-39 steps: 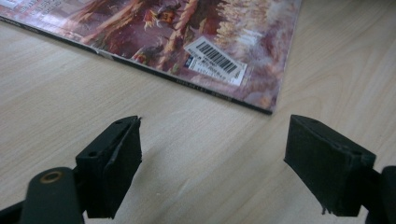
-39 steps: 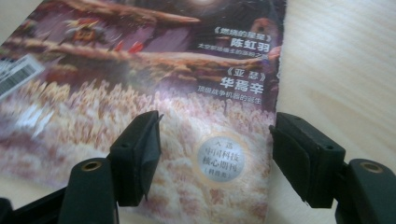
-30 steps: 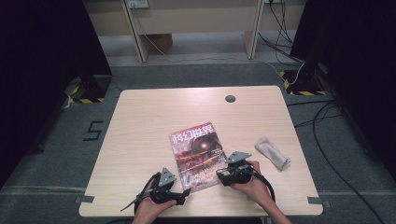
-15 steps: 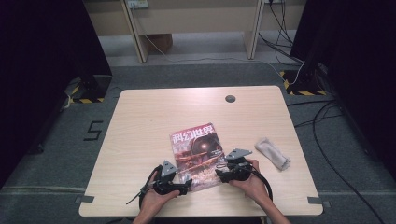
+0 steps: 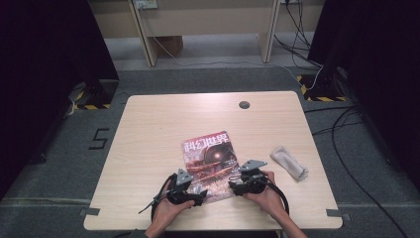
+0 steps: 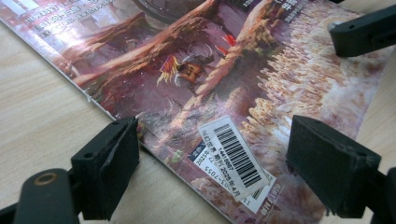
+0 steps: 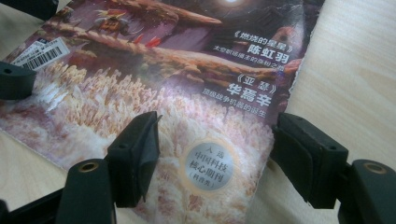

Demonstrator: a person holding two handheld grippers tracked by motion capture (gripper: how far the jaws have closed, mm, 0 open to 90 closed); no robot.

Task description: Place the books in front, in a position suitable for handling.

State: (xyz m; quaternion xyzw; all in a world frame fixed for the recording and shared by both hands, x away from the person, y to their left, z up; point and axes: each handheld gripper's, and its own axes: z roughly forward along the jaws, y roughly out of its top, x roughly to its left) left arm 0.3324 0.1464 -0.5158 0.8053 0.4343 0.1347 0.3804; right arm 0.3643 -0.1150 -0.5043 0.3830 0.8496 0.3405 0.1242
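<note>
Flanking magazine (image 5: 210, 158) near corners, left tool (image 5: 195, 194), right tool (image 5: 236, 186), jaws parted.

Both handheld grippers are matte black: the left gripper (image 5: 198, 194) and the right gripper (image 5: 233, 186) each carry a grey three-cornered plate on top, blocky rubber-padded jaws with round holes at their bases, and a looping black cable.

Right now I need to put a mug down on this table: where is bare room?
The far half of the pale wooden table is bare apart from the small dark round grommet. The left side is free too. The near edge is crowded: glossy red magazine, both claws, crumpled grey cloth.
</note>
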